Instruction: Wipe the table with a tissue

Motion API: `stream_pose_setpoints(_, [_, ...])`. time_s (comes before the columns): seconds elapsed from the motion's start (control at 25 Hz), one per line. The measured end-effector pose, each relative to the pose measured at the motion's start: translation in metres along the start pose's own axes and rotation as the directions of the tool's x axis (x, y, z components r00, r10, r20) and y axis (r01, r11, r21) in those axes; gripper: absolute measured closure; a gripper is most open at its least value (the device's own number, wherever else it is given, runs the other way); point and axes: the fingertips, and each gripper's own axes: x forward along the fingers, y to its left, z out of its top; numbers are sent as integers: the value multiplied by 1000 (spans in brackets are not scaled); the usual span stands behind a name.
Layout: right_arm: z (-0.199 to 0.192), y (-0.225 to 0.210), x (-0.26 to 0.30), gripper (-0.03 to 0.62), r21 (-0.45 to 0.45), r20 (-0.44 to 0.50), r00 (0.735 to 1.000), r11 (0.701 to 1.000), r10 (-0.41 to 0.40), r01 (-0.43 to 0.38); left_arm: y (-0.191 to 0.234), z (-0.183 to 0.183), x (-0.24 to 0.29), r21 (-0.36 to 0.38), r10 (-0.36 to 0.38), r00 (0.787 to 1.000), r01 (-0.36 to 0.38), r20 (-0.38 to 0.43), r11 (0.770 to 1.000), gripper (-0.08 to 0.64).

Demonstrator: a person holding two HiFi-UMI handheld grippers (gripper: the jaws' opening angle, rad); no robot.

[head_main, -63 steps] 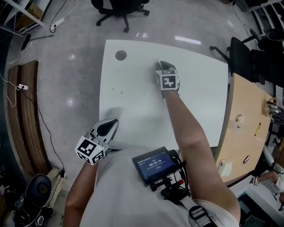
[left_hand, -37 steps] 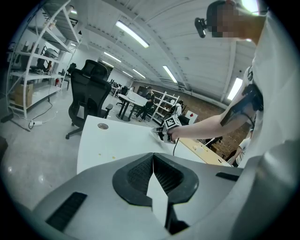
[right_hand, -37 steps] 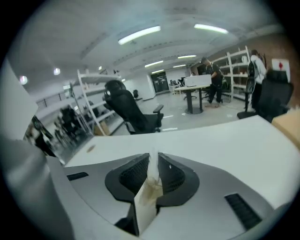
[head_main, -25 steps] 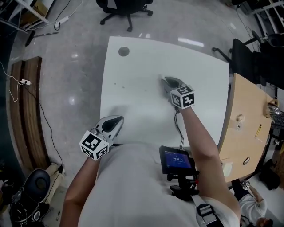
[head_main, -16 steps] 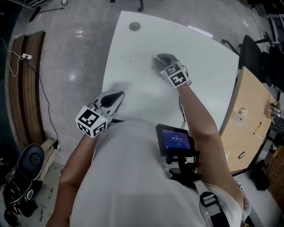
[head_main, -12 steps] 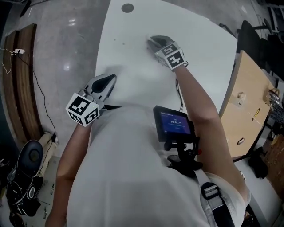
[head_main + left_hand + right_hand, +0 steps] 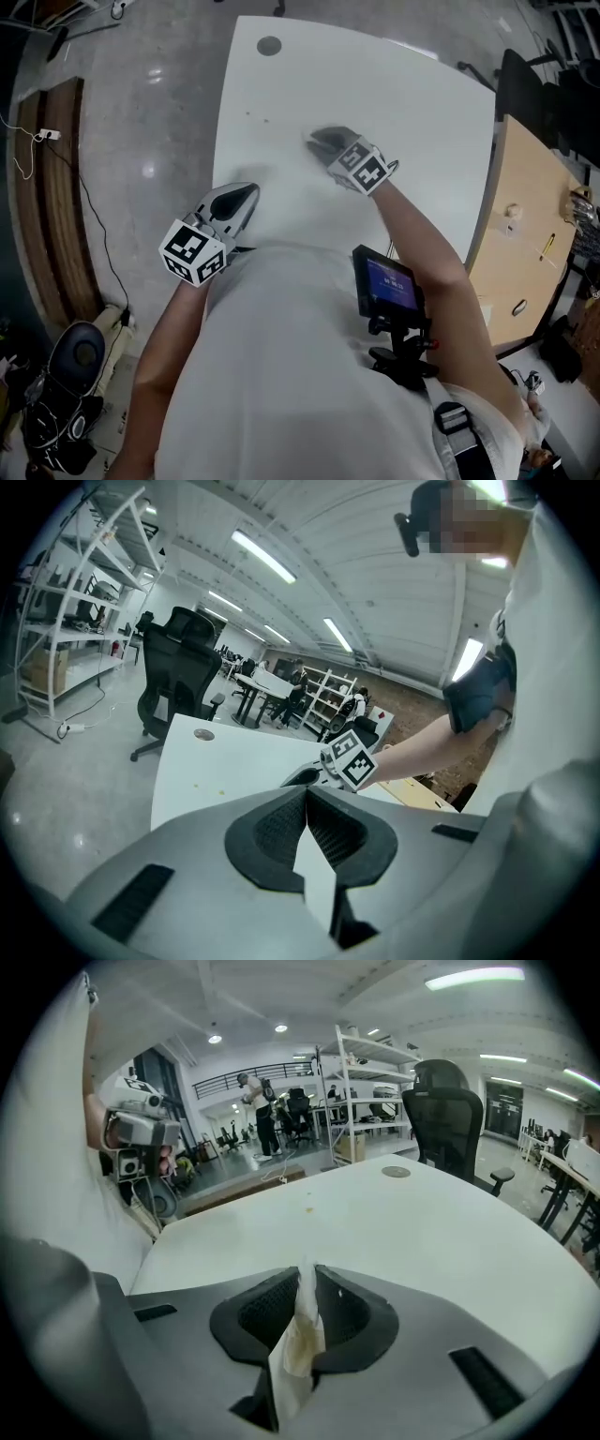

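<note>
A white table (image 7: 412,122) fills the middle of the head view. My right gripper (image 7: 321,142) rests low over its middle-left part, pointing away and down. It is shut on a crumpled white tissue (image 7: 298,1333) with a yellowish stain; the tissue sticks out a little past the gripper's tips (image 7: 307,1274). Some small yellowish specks (image 7: 307,1209) lie on the tabletop (image 7: 422,1232) ahead of it. My left gripper (image 7: 244,194) hovers at the table's near left edge. Its jaws (image 7: 306,791) meet at the tips, with nothing showing past them. The right gripper (image 7: 302,777) lies ahead of it.
A round grommet hole (image 7: 269,45) sits at the table's far left corner. A wooden desk (image 7: 525,234) adjoins the right side, with black office chairs (image 7: 530,89) behind it. A screen device (image 7: 389,286) hangs on the person's chest. Grey floor with a cable (image 7: 89,244) lies left.
My right gripper has slid left across the table with the tissue, closer to the specks, and has rolled. The left gripper has stayed in place.
</note>
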Motion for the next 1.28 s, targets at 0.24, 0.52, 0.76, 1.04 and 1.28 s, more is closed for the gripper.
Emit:
stream_pose_setpoints(0.24, [-15,31,-3,528,-8,-15,998,998,60,-60,0,2,0,4,-21,1000,21,18,1000,554])
stream_pose_setpoints(0.52, [-1,67,-24,528,205,119,938,917,325,-343,11,-1,-15,-5,-20,999,20,29,1000,554])
stream_pose_setpoints(0.76, [46,-18,-45,528,441,322,947,885,2,-152,19,-6,-28,-12,-13,999,13,40,1000,554])
stream_pose_setpoints(1.04, [58,-3,10,528,363,201,974,932,-101,22,18,-11,-41,-12,0,999,1,49,1000,554])
stream_pose_setpoints(1.28, [72,-37,34,528,308,137,959,931,-249,197,20,-15,-57,6,1,999,-1,34,1000,554])
